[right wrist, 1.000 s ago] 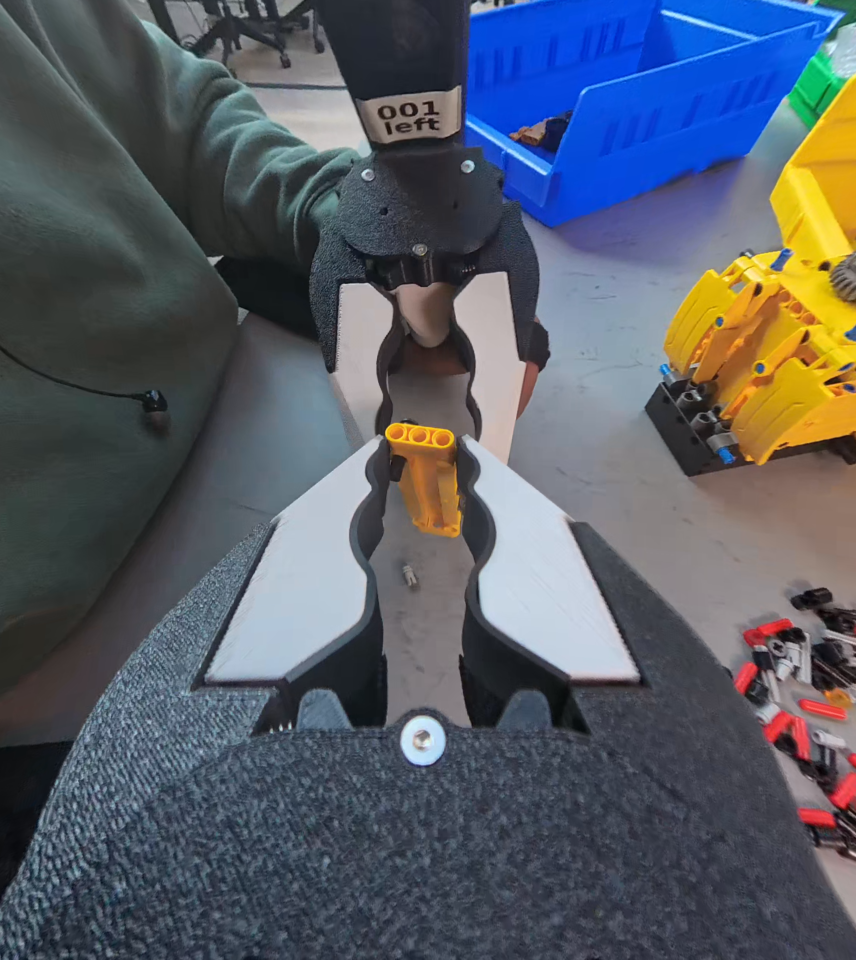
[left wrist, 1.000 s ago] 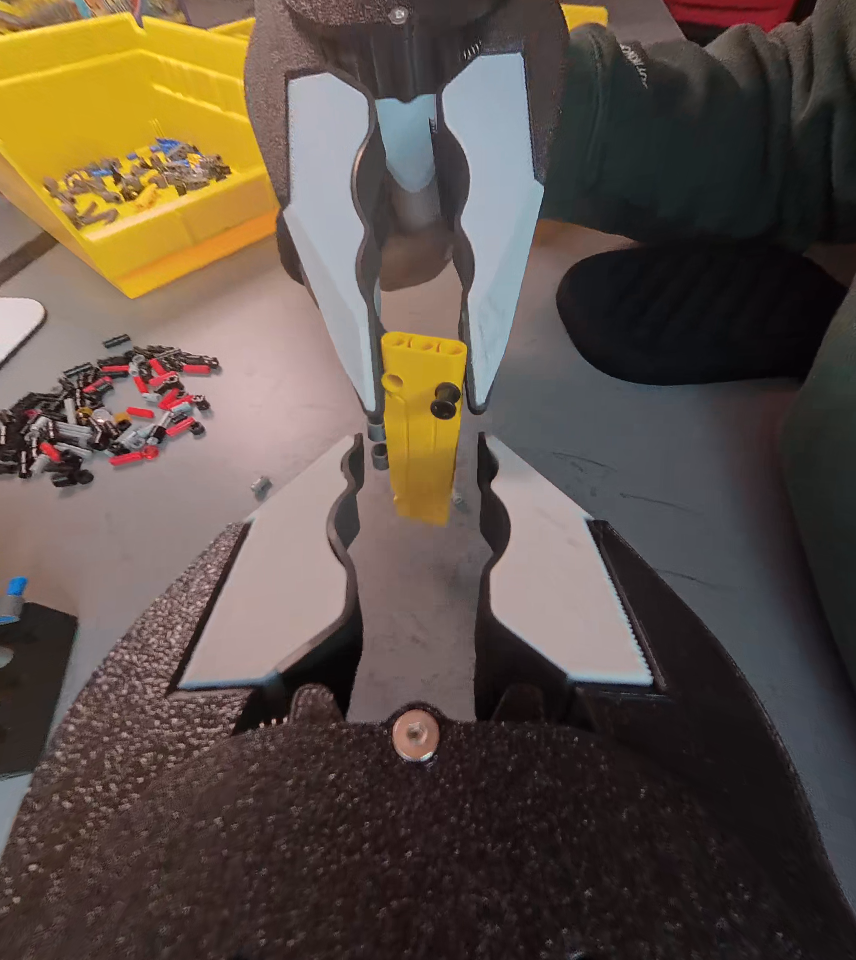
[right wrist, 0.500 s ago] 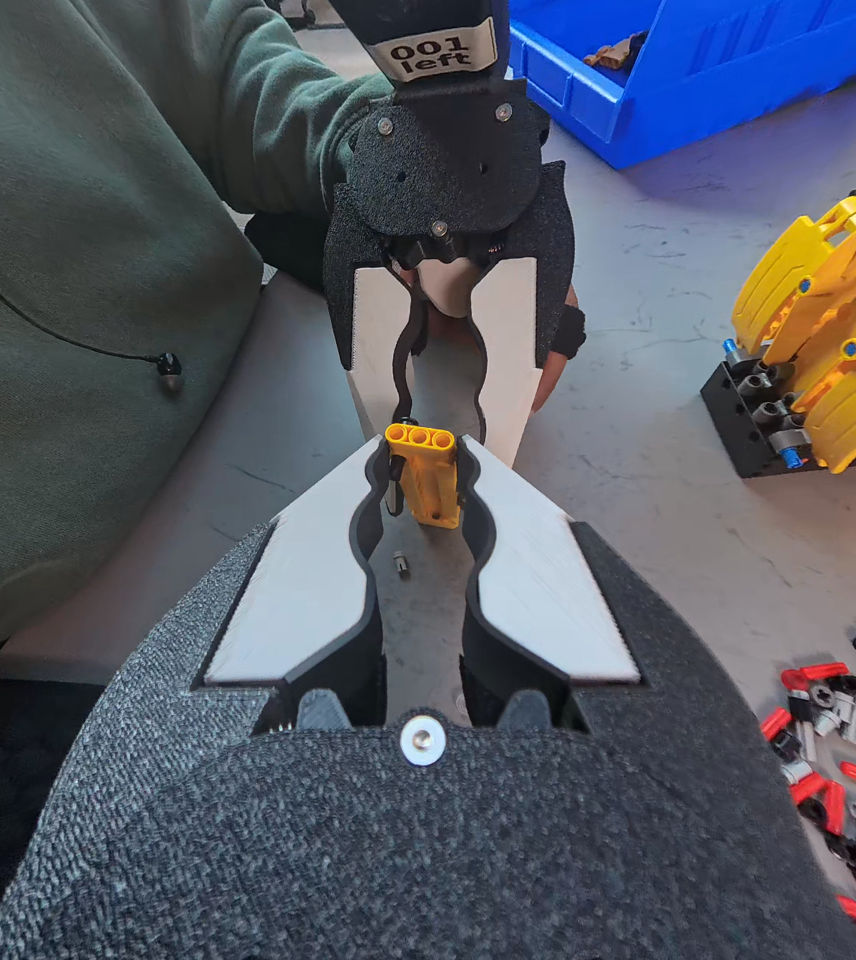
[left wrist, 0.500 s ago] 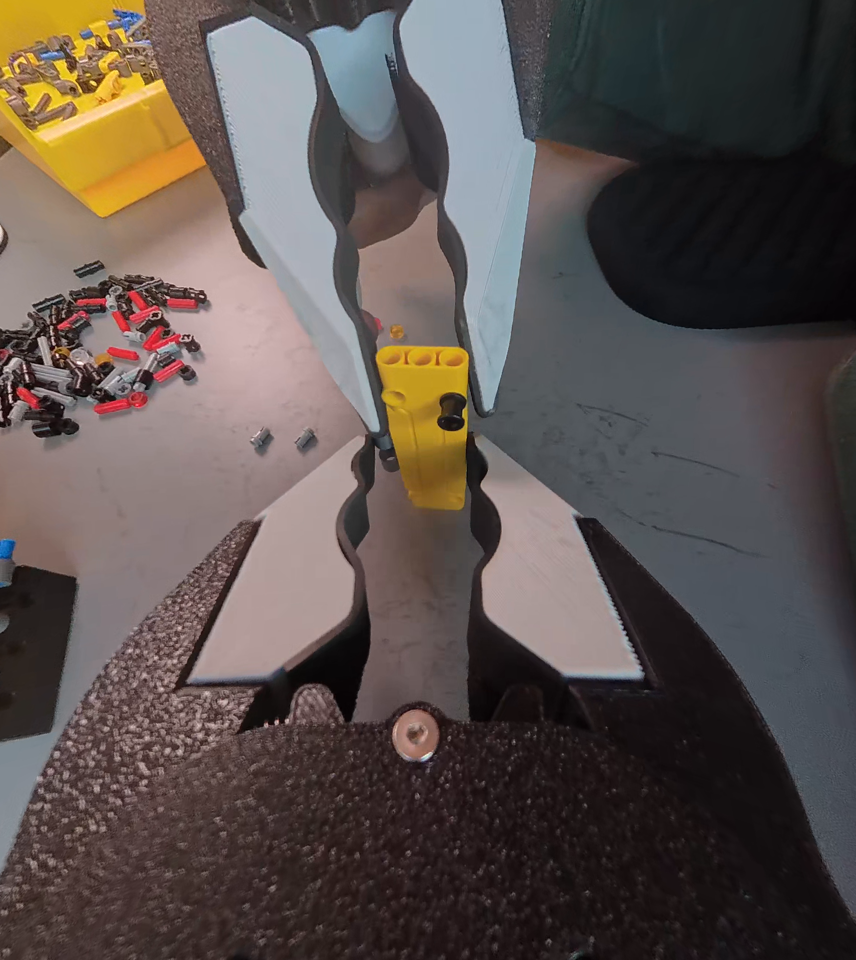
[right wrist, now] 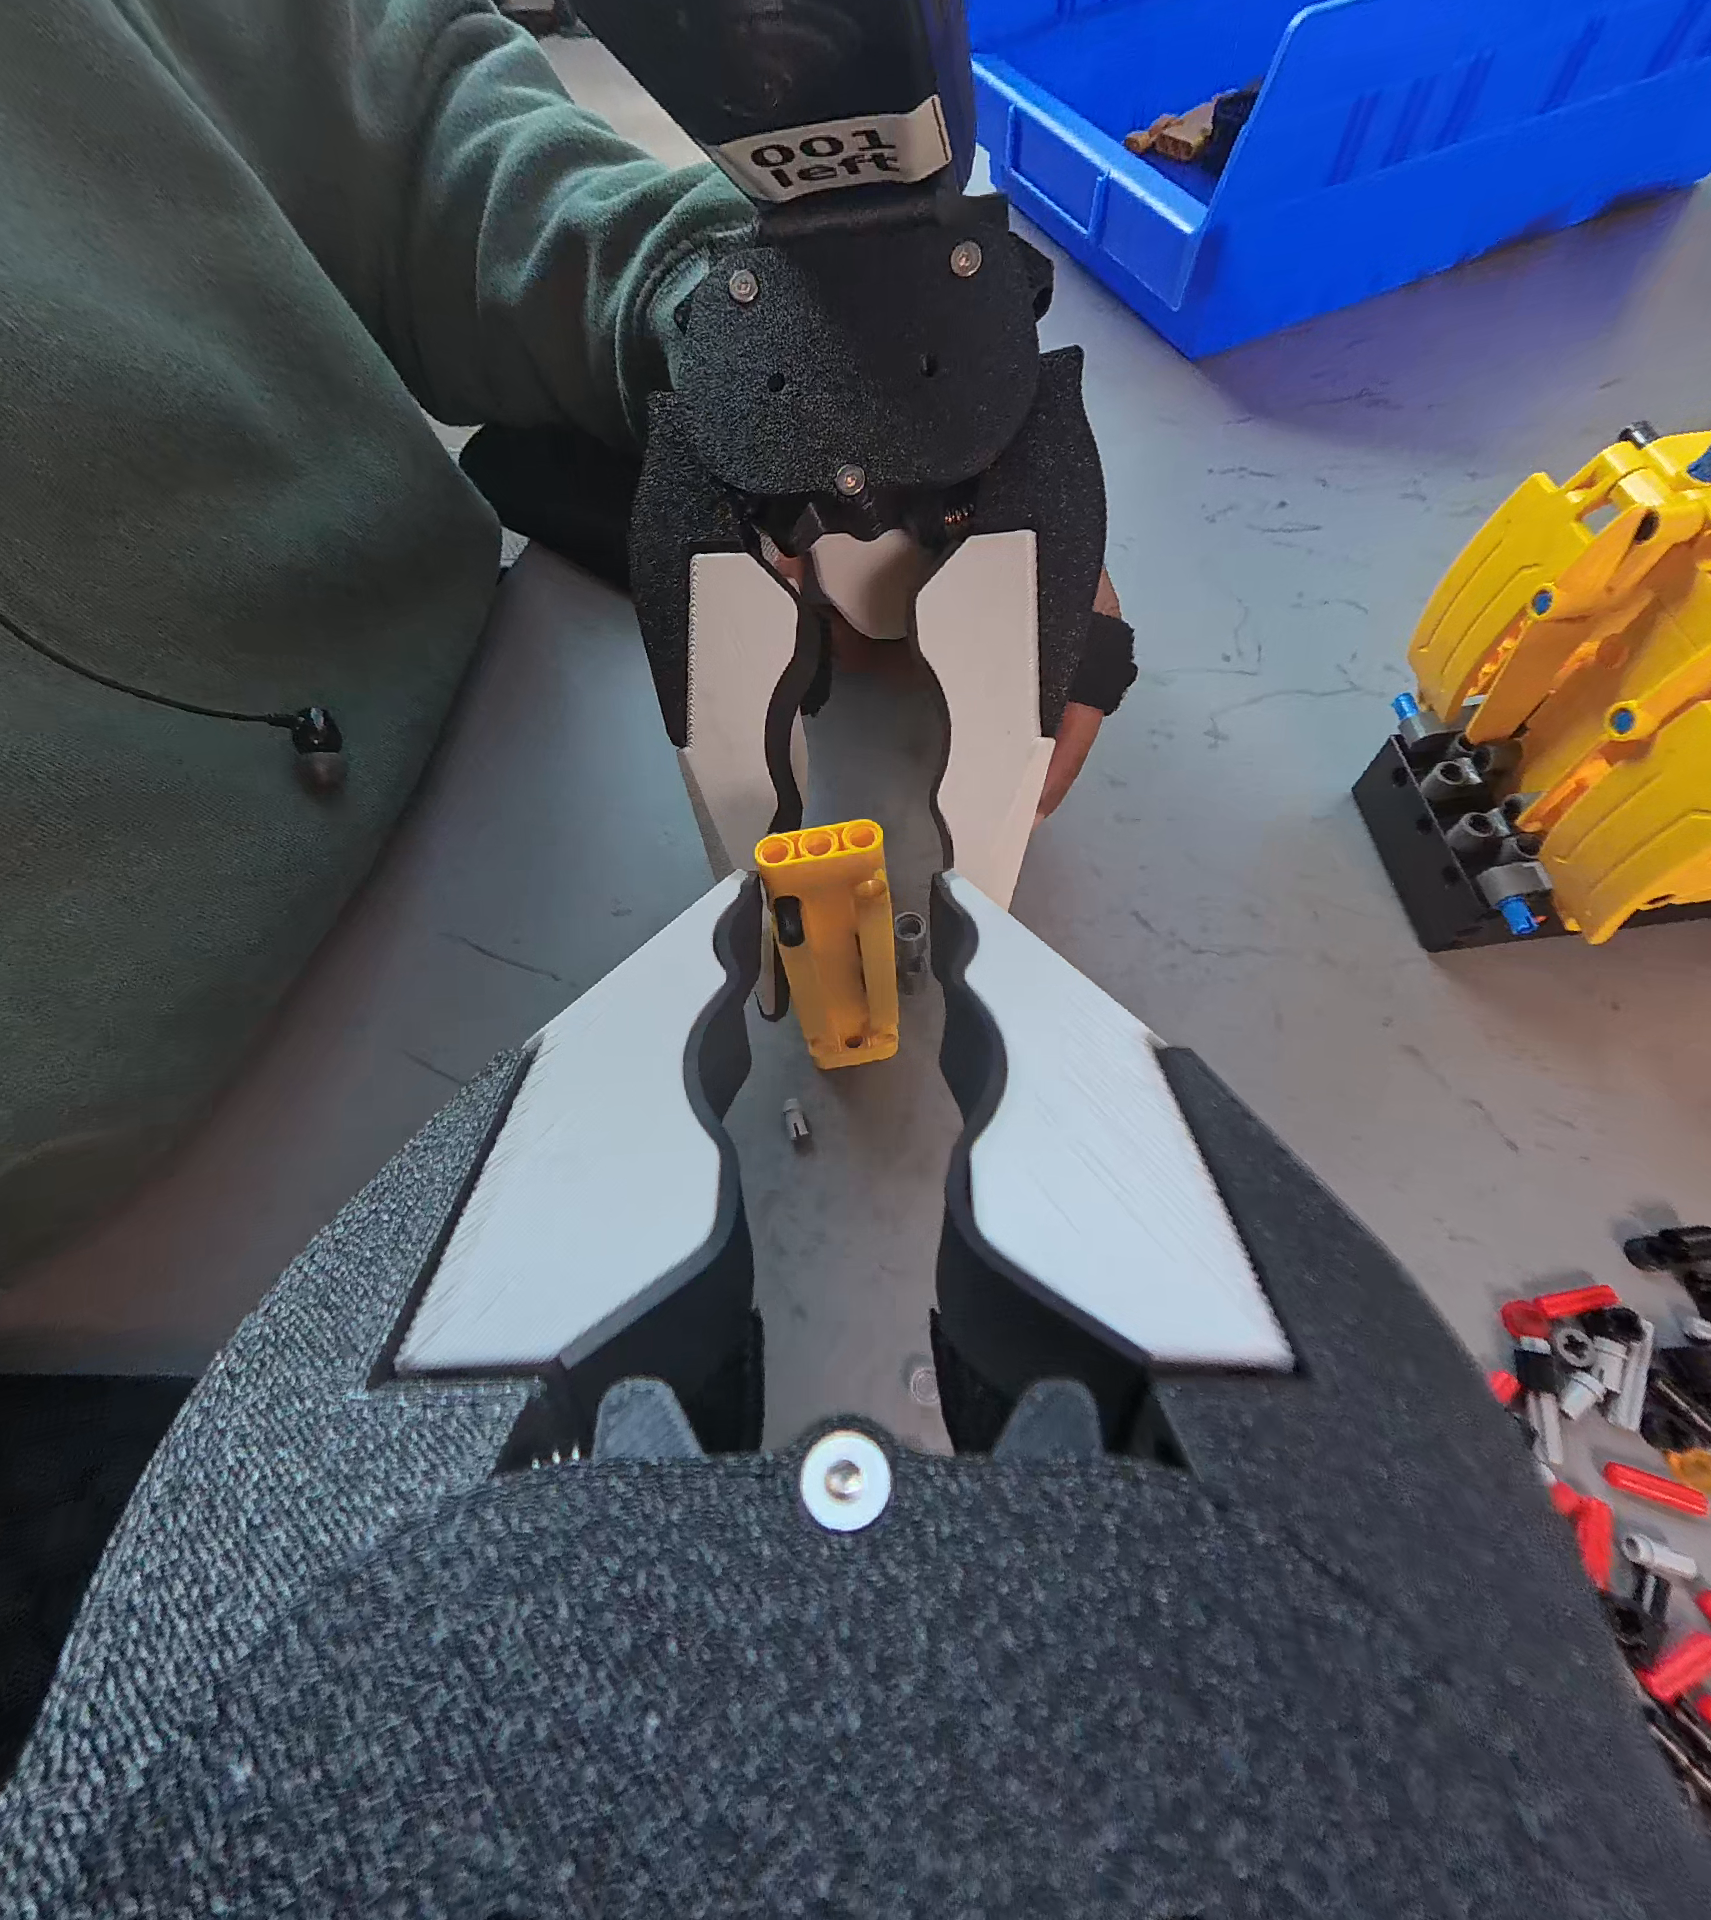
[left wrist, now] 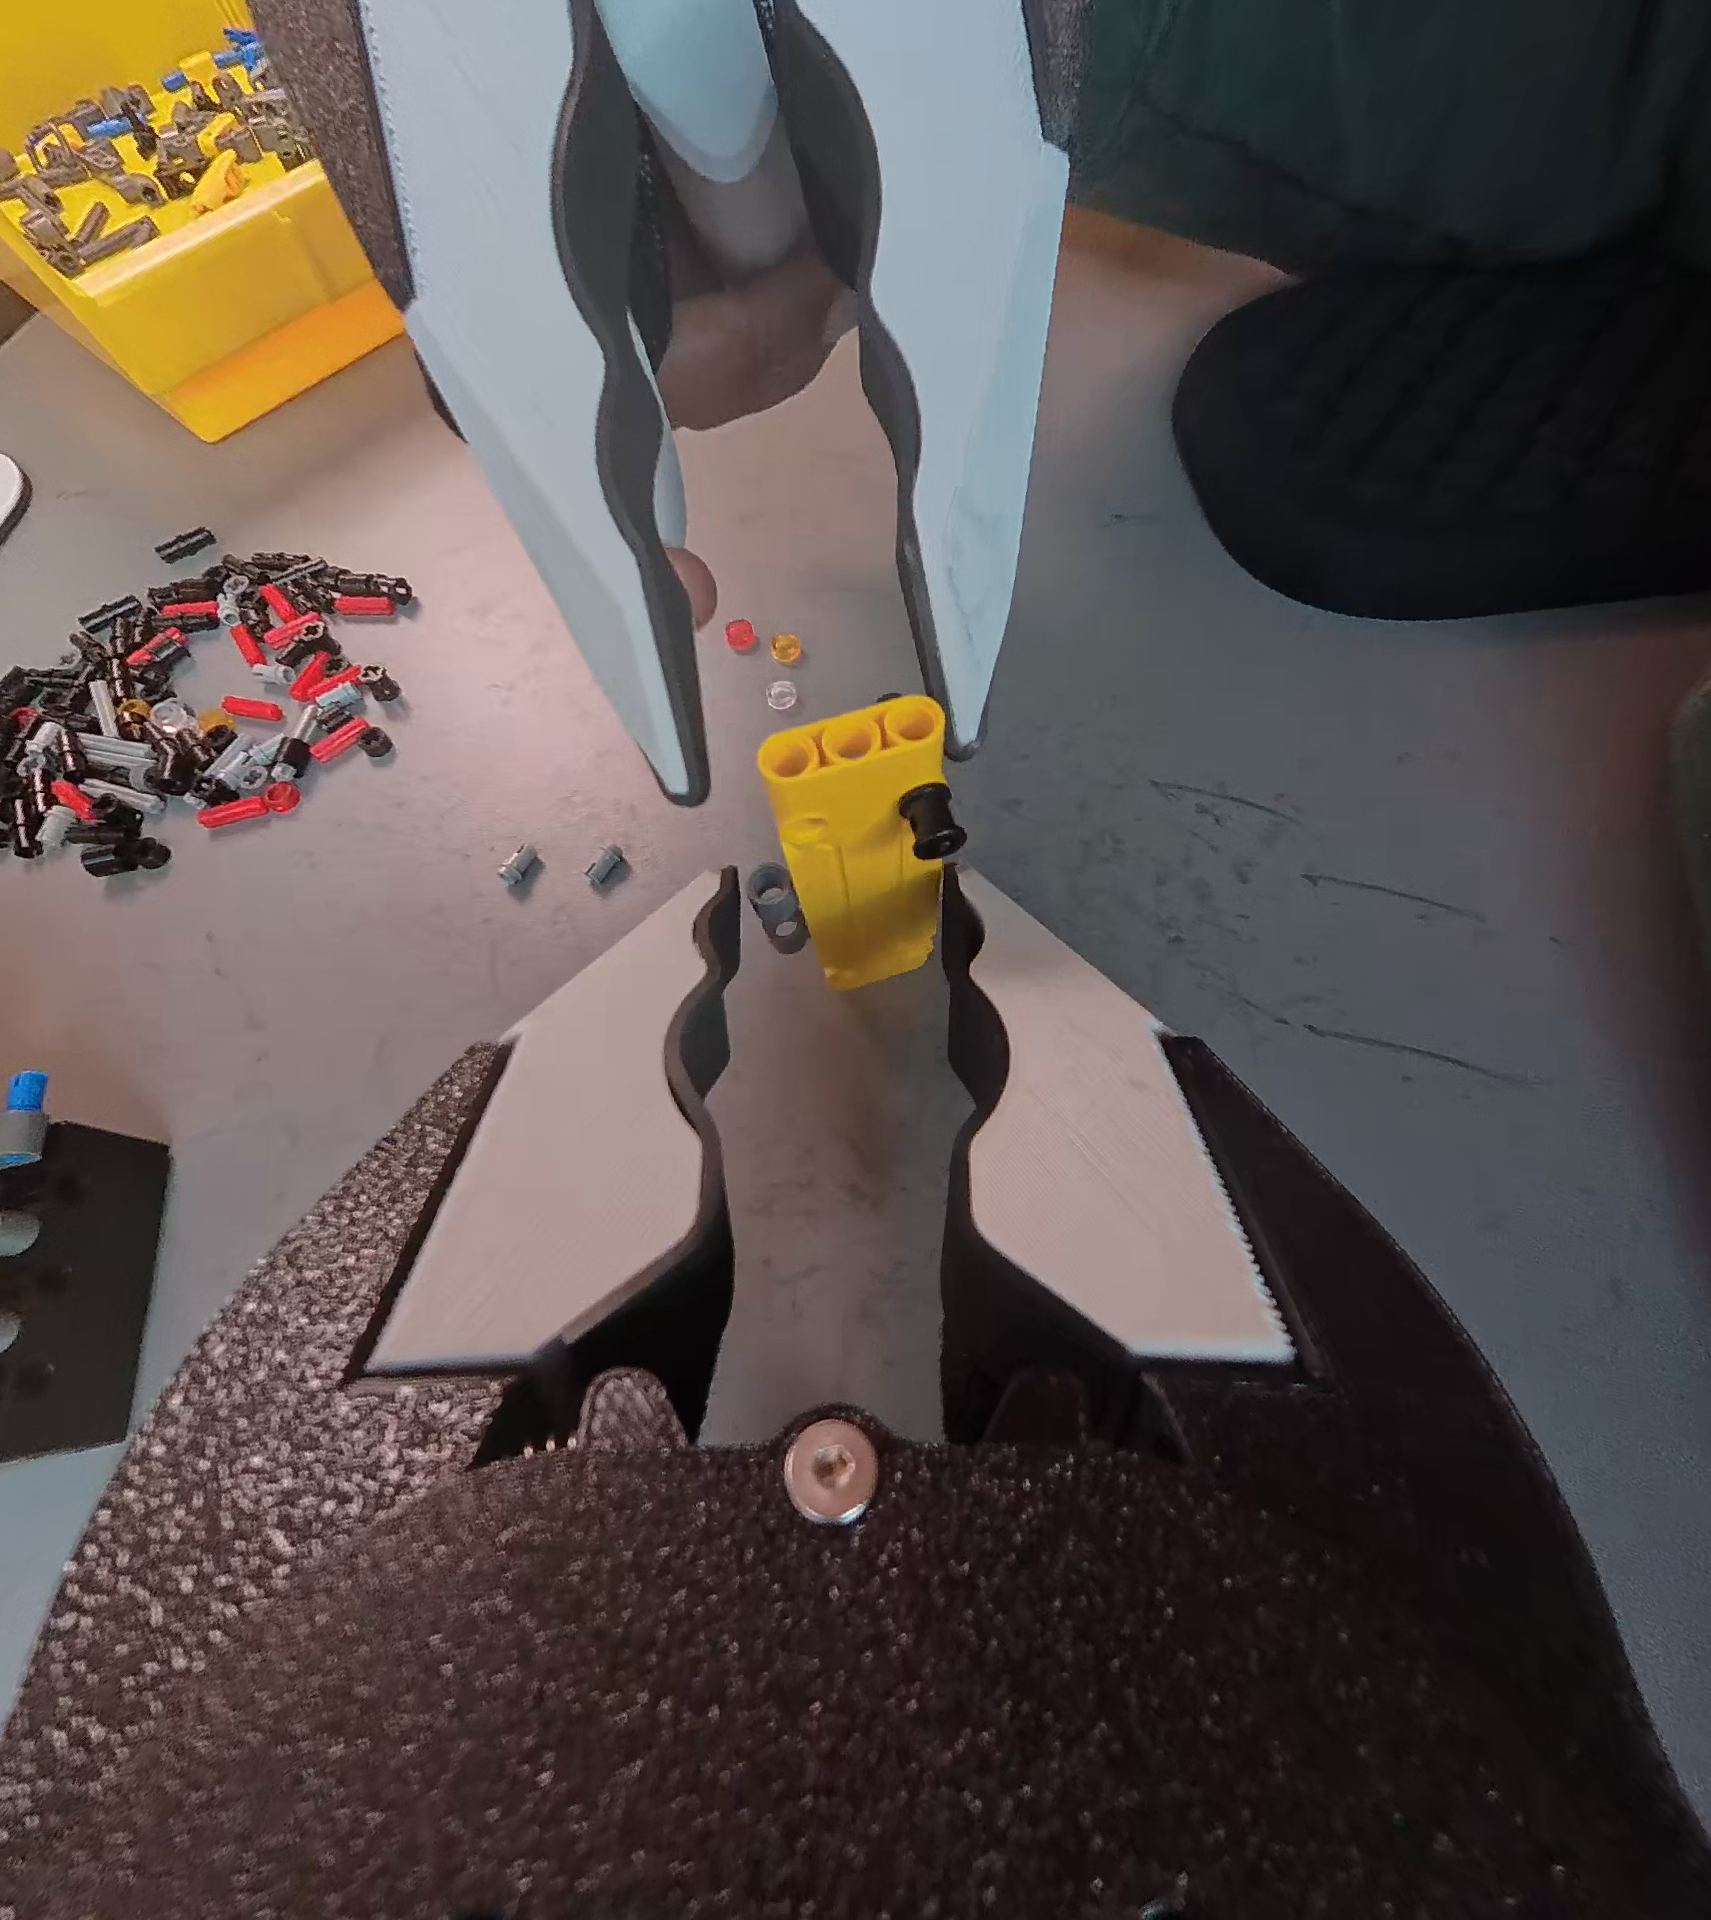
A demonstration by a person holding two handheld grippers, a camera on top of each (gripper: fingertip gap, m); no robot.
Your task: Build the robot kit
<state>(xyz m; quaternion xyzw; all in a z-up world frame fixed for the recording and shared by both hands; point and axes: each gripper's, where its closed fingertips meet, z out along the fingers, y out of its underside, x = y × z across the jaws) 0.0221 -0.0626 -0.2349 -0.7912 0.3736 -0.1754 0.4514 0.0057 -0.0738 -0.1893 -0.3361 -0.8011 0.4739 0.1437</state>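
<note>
Left wrist view is showing both hand-held grippers, left [left wrist: 838, 883] and right [left wrist: 825, 764], gaping open around the yellow brick [left wrist: 856, 831] standing on the grey counter [left wrist: 1298, 883].

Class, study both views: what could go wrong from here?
The yellow brick seems to stand on end between the open left gripper and right gripper; a nudge might topple it. Its black pin juts sideways and could catch a finger. The grey connector beside it may get knocked away.

Yellow brick [left wrist: 856, 852] stands between the spread left tool [left wrist: 838, 904] and right tool [left wrist: 820, 764].
</note>
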